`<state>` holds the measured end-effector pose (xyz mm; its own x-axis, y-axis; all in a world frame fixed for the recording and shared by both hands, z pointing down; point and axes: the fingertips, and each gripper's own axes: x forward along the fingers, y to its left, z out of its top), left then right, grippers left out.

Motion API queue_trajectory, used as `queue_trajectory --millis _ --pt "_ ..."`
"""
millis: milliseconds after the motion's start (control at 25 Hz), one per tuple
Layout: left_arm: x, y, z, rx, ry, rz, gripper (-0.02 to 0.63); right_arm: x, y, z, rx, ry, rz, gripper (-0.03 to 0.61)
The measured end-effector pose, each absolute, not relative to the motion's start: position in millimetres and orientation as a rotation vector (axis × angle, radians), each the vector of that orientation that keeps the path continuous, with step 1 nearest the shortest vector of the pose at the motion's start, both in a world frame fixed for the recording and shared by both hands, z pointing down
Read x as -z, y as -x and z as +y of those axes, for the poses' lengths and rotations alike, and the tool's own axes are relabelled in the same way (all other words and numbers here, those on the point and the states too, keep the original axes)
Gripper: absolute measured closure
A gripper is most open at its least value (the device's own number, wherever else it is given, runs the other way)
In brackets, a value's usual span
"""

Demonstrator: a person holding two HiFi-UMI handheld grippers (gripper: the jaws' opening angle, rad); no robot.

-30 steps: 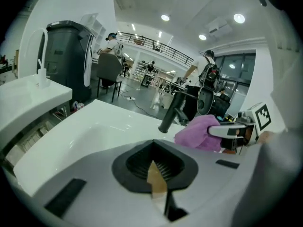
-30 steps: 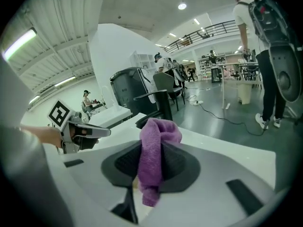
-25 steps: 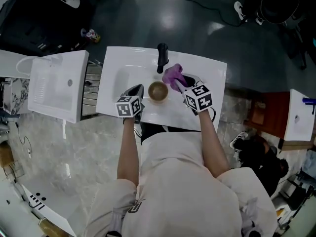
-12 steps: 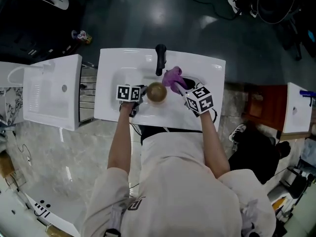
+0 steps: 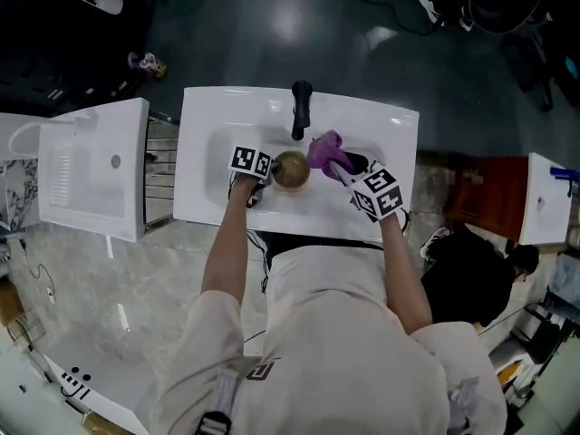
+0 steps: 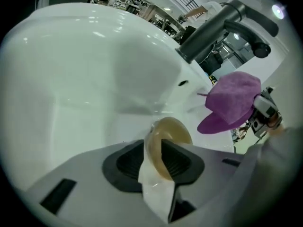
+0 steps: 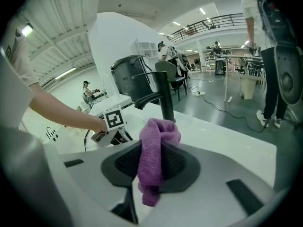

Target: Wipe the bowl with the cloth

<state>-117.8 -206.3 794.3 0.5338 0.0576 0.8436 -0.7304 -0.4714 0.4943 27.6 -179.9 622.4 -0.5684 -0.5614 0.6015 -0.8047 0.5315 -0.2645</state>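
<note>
White ceramic makes up the washbasin (image 5: 204,125), and over the middle of its hollow the left gripper (image 5: 268,169) has its jaws clamped on the near rim of a translucent amber bowl (image 5: 290,169). Just behind the bowl, at the basin's back edge, stands the black faucet (image 5: 301,109). Right of the bowl and just beside it hangs the bunched purple cloth (image 5: 323,149), pinched tight between the closed jaws of the right gripper (image 5: 339,163), which reaches in from the basin's front right.
</note>
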Motion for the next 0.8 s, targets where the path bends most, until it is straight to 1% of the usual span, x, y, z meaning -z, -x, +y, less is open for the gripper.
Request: queue_trajectory --millis 40,120,160,440,640,720,800 --pt "-798.2 118.0 -204.2 -1.06 -1.818 -0.561 0.497 -623.4 -29.2 -178.4 -0.729 -1.111 -2.325 0.491" --pt "-803.8 120.9 -204.4 -1.077 -1.807 -0.594 0.583 -624.1 -31.2 -179.5 -0.723 -1.111 -2.332 0.491" --pt "-804.1 121.8 -205.8 -1.074 -1.812 -0.611 0.591 -623.2 -30.9 -181.3 -0.716 -1.108 -2.34 0.491" --pt "-776.9 130.3 -211.9 -1.008 -1.883 -0.789 0.595 -602.2 -12.2 -189.3 -0.711 -1.029 -2.47 0.491" --pt "-759.1 147.0 -210.8 -0.989 -1.898 -0.926 0.595 -575.2 32.6 -184.6 -0.751 -0.861 -2.683 0.491" --pt "-748.9 147.5 -207.4 -0.944 -1.887 -0.96 0.595 -565.5 45.8 -190.5 -0.823 -0.86 -2.768 0.491" --pt "-736.6 145.7 -202.9 -0.889 -1.881 -0.996 0.595 -568.4 56.3 -194.7 -0.828 -0.869 -2.776 0.491"
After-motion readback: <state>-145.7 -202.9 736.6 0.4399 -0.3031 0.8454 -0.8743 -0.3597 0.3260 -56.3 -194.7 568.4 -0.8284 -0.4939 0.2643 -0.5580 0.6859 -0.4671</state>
